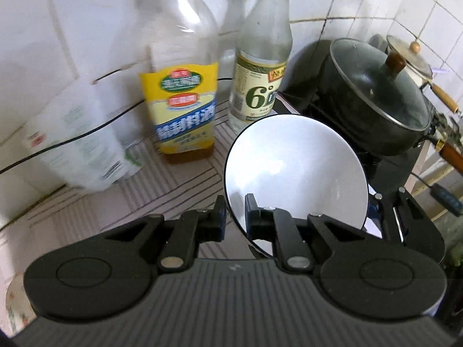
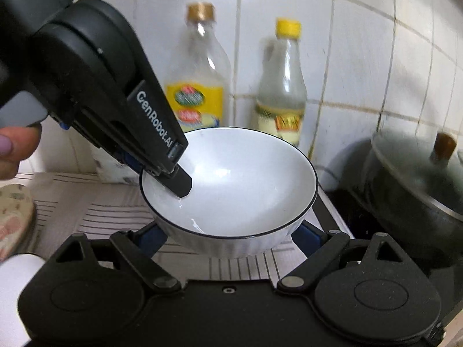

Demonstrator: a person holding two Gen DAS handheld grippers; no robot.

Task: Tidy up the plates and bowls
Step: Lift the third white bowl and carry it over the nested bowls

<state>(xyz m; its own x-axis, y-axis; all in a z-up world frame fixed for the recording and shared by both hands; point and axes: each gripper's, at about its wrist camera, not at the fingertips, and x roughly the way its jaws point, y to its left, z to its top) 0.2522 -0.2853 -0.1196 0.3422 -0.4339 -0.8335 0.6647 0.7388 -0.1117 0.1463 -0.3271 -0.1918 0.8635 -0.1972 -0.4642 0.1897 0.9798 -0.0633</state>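
A white bowl with a thin dark rim (image 1: 295, 170) (image 2: 231, 185) is held above the striped counter mat. My left gripper (image 1: 235, 217) is shut on the bowl's rim, one finger inside and one outside; in the right wrist view it (image 2: 176, 179) reaches in from the upper left. My right gripper (image 2: 228, 240) is open, its blue-padded fingers on either side of the bowl's ribbed underside; whether they touch it I cannot tell. Part of the right gripper (image 1: 405, 211) shows behind the bowl in the left wrist view.
Two bottles stand at the tiled wall: a yellow-labelled one (image 1: 181, 86) (image 2: 199, 86) and a yellow-capped one (image 1: 262, 66) (image 2: 282, 92). A black lidded pot (image 1: 376, 95) (image 2: 416, 190) sits on the stove at right. A plastic bag (image 1: 78, 133) lies left. A floral plate's edge (image 2: 14, 217) lies at left.
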